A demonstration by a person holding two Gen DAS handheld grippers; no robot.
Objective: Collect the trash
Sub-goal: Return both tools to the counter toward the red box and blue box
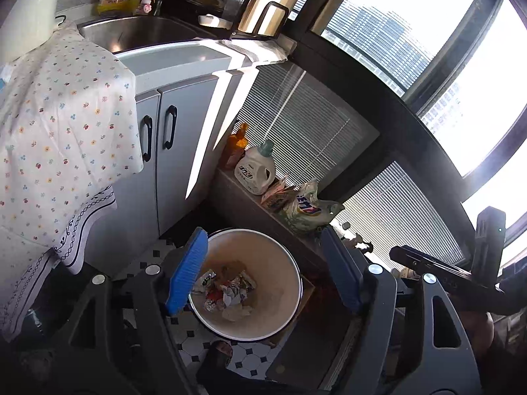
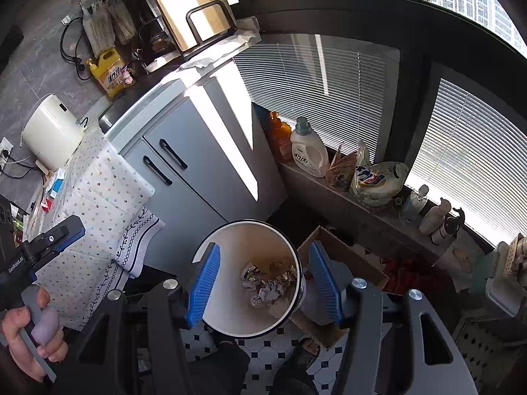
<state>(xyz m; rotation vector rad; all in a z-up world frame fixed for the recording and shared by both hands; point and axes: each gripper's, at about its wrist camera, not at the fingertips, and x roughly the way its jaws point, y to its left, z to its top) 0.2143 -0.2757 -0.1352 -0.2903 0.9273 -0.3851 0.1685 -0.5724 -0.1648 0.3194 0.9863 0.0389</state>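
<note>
Now both hand-held grippers are hovering above the round white waste bin with the dark rim point(image 1: 298, 283), which is standing on the black-and-white tiled floor point(image 1: 250, 358) beside the grey cupboard point(image 1: 184, 151). The left hand-held gripper point(image 1: 263, 273) is standing spread, nothing between its blue pads point(image 1: 186, 270); the crumpled paper and foil wrappers point(image 1: 227, 289) are lying at the bottom of the bin. The right hand-held gripper point(image 2: 263, 283) is also spread, its pads straddling the bin's mouth without touching it, and it is carrying nothing.

Judging from this, the drop is done. The sensible thing is for the left one to be lifting straight up, clear of the rim, so a finger is not catching and tipping the bin. The brown cardboard box point(image 2: 332, 247) is sitting right against the bin, so any sideways swing is risking a knock. Whatever trash is remaining elsewhere is not showing clearly; the floral cloth point(image 1: 66, 125) draped over the surface is looking like no litter.
</note>
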